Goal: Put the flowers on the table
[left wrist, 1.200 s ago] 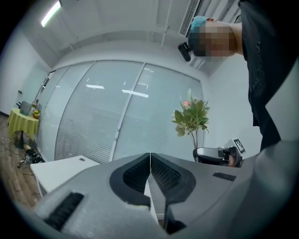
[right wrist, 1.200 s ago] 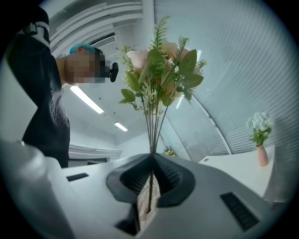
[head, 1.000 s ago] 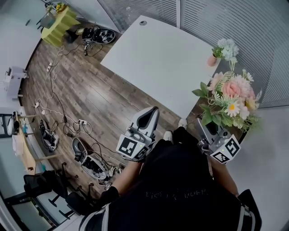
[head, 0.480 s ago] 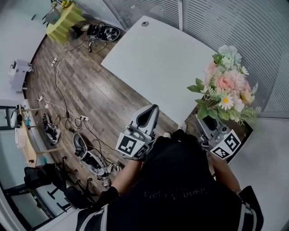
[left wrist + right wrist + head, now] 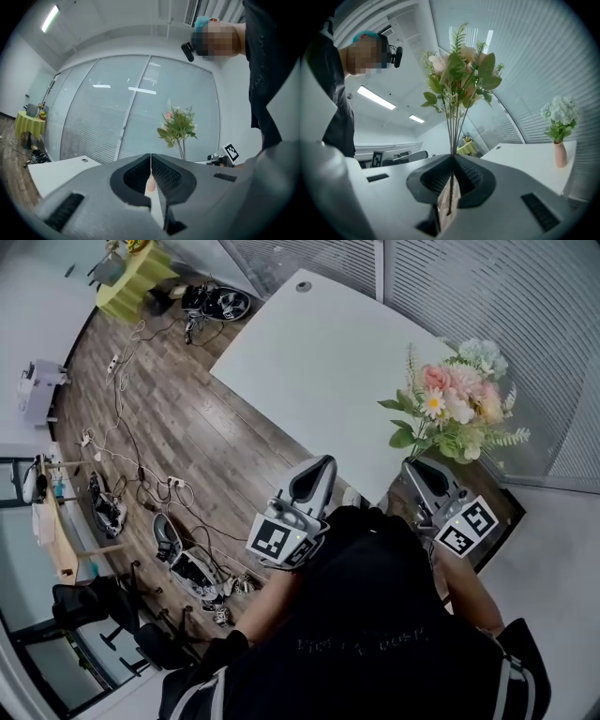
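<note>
Since the earlier frame your right gripper (image 5: 413, 471) has carried the bouquet (image 5: 451, 412) from beside the white table (image 5: 319, 362) to over its near right edge, and the blooms now hide most of the small vase standing there. In the right gripper view, the right gripper (image 5: 452, 157) has its jaws pinched on the thin stems (image 5: 453, 133). The bouquet (image 5: 460, 70) rises upright from the tips, pink and cream blooms among green leaves and fern sprigs, held in the air and not resting on anything. Just beyond, the pink vase (image 5: 559, 154) of pale flowers stands on the table (image 5: 525, 152), well apart from your bouquet in that view. Your left gripper (image 5: 322, 465) hangs over the wooden floor (image 5: 187, 427) beside the table's near edge. In the left gripper view, the left gripper (image 5: 150, 156) has its jaws pressed together on nothing. Cables (image 5: 117, 418) trail across the floor towards a yellow side table (image 5: 131, 282).
</note>
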A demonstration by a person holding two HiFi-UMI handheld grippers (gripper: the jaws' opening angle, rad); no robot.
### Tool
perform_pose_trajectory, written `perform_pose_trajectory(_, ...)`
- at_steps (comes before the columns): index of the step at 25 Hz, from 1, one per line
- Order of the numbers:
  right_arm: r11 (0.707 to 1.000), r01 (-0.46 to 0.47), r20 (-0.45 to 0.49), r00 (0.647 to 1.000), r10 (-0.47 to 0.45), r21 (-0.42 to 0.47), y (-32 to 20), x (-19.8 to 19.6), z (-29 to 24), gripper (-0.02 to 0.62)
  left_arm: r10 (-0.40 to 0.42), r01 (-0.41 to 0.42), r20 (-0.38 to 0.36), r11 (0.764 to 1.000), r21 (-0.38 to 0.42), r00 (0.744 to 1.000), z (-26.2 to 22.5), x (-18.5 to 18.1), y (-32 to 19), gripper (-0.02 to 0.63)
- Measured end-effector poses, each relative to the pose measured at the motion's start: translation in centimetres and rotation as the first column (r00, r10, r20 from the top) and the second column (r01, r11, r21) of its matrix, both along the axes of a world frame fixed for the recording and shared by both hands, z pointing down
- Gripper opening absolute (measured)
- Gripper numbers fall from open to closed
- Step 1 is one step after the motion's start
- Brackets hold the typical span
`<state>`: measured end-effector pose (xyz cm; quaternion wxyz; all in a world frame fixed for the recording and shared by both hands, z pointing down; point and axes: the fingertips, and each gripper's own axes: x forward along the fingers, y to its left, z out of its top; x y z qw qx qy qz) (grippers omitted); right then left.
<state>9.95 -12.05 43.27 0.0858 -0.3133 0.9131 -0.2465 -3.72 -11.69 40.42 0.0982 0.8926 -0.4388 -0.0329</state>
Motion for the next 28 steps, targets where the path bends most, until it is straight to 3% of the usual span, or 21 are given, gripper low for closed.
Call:
perform_pose_trajectory(7, 0.992, -0.047, -0.031, 0.999, 0.044, -0.119, -2.5, -0.5, 3.9, 0.041, 0.037, -0.036, 0.030, 0.999, -0.023, 0.999, 0.9, 0.2, -2.0, 0.020)
perform_pose_trajectory(11, 0.982, -0.073, -0.056, 0.996, 0.064, -0.175, -3.5, -0.8, 6.2, 0.041, 0.108, -0.107, 0.021, 0.994, -0.027, 0.994, 2.9, -0.1, -2.8, 0.020)
perform_pose_trajectory(22, 0.975, -0.080, -0.171, 0.984, 0.045, -0.207, -5.4, -2.0, 11.6, 0.041, 0.167, -0.150, 0.085, 0.973, -0.178, 0.982, 11.4, 0.5, -4.8, 0.018)
perform_pose_trajectory(28, 0.963, -0.070, -0.203, 0.979, 0.016, -0.260, -6.9, -2.7, 15.3, 0.041, 0.195, -0.176, 0.058, 0.953, -0.246, 0.979, 13.2, 1.8, -6.4, 0.020)
